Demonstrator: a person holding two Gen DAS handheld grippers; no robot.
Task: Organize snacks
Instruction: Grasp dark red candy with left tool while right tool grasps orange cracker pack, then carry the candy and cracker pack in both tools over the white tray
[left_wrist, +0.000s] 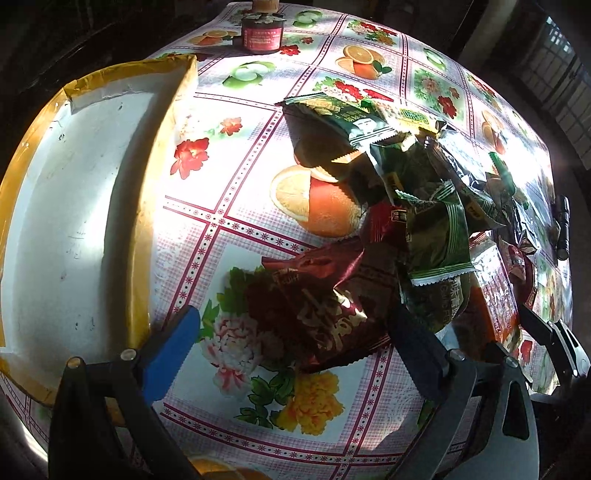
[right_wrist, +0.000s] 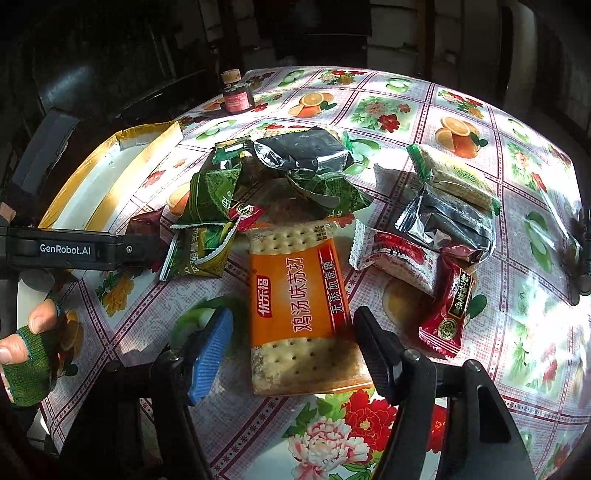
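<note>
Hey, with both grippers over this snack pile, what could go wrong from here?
1. The right gripper straddles the orange cracker packet, which lies flat; the pads may slide off or crush the crackers.
2. The left gripper brackets a dark red foil packet tucked under green packets; lifting it could drag those along.

Hard sunlight falls across the surface (left_wrist: 369, 417) in both views, washing the glossy cloth out to white in patches, while the room behind stays nearly black. The white box (left_wrist: 74, 206) glares along its inner wall. Foil snack packets (right_wrist: 306, 155) throw bright glints and cast deep, sharp-edged shadows beside them. Fisheye distortion bulges the surface into a dome and bends the grid lines towards the edges, where the corners darken. Focus is fairly crisp at the centre and softer near the rim.
</note>
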